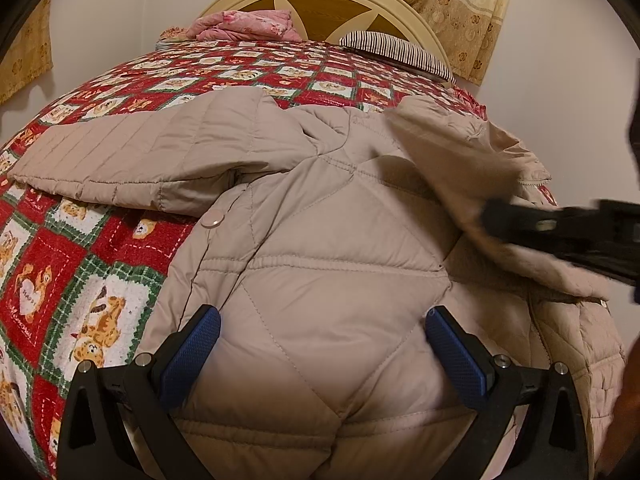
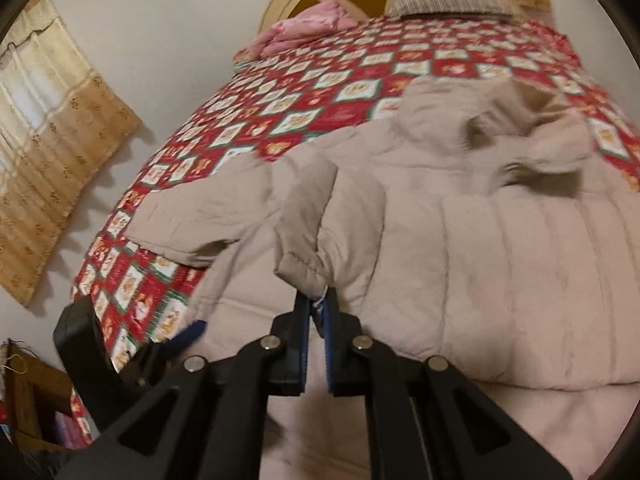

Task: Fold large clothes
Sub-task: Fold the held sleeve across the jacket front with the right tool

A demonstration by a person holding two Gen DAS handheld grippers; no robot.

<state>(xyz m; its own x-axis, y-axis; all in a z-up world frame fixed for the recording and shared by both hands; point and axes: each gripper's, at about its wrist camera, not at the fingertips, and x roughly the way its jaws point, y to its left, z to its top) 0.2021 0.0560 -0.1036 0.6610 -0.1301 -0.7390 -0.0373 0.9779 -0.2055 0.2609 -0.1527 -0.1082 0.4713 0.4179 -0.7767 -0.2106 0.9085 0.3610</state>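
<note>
Your right claw (image 2: 316, 312) clamped on beige jacket (image 1: 320, 240) sleeve cuff (image 2: 304, 268); your left claw (image 1: 322, 334) gapes wide over jacket back, gripping nothing, on bed (image 1: 100, 248).
</note>
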